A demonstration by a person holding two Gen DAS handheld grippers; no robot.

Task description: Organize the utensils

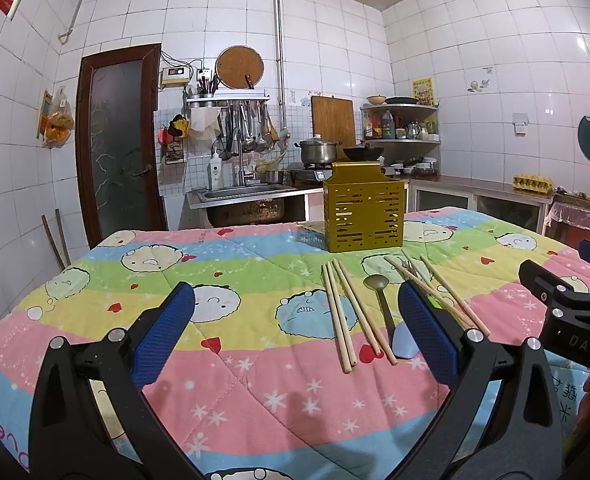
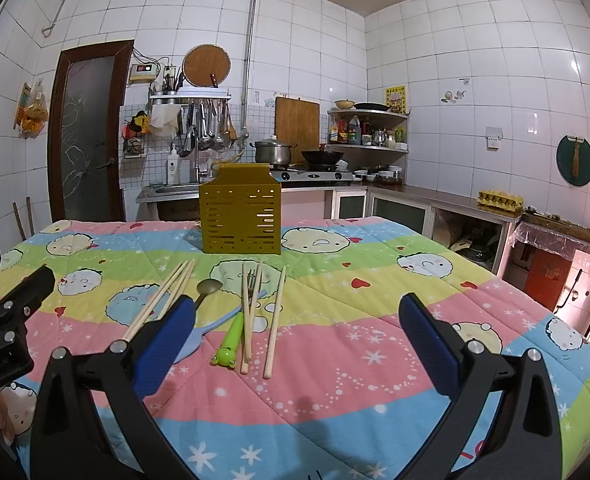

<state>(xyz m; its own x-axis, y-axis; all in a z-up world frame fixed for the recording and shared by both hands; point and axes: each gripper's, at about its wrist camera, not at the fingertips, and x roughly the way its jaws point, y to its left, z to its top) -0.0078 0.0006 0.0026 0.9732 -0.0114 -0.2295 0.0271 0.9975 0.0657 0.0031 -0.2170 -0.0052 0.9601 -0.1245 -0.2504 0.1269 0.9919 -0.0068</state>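
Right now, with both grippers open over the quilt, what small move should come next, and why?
Probably lower the right gripper onto the nearest chopstick and close. Both grippers are open and empty, the left gripper included; the yellow holder stands upright behind the loose chopsticks, spoon and fork, so nothing looks sorted yet.

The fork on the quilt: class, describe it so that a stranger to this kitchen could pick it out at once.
Find the yellow slotted utensil holder standing on the cartoon-print quilt. Just in front of it lie loose chopsticks, a spoon and the fork. The fork alone has metal tines and a bright green handle ending in a little frog face.
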